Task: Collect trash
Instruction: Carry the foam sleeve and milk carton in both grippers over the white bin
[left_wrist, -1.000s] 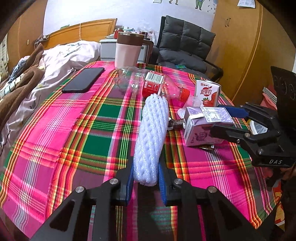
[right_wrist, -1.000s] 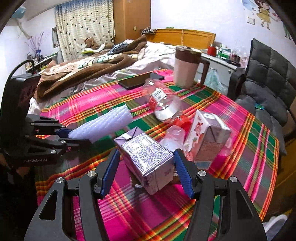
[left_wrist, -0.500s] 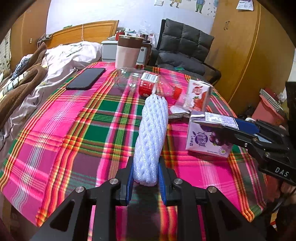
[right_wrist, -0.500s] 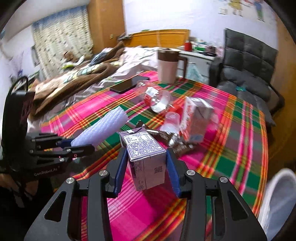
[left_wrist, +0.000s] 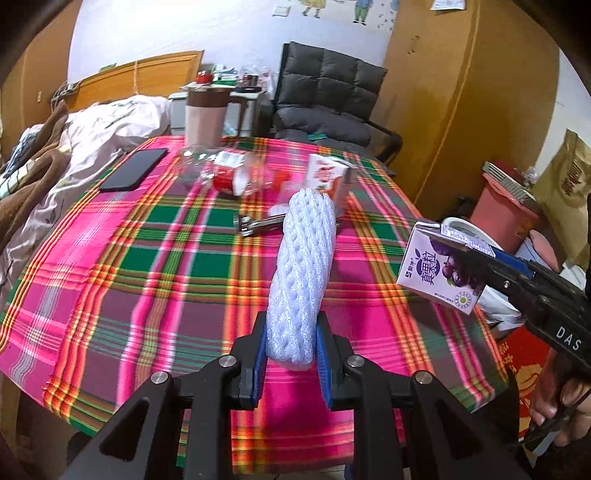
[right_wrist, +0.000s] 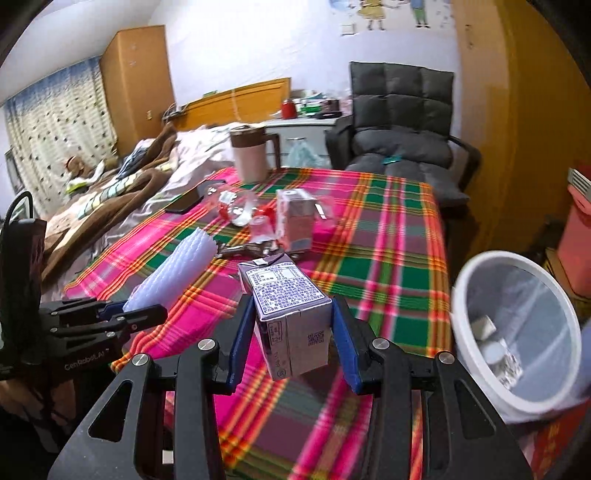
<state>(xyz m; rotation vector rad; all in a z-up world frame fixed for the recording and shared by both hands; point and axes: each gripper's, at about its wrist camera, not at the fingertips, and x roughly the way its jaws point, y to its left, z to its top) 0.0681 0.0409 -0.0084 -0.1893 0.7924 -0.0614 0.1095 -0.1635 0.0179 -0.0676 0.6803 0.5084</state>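
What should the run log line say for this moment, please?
left gripper: shut on foam net | right gripper: shut on purple carton | white bin: beside table, open

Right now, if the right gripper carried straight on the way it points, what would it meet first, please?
Probably the plaid tablecloth: the right gripper, shut on the purple juice carton, points down over bare cloth just short of the strawberry carton. Depth is unclear; the white bin lies off to the right.

Left hand-held gripper (left_wrist: 291, 347) clamped narrow, angled downward. Right hand-held gripper (right_wrist: 291, 332) clamped wider, angled downward; fingers (left_wrist: 554, 410) wrap its handle.
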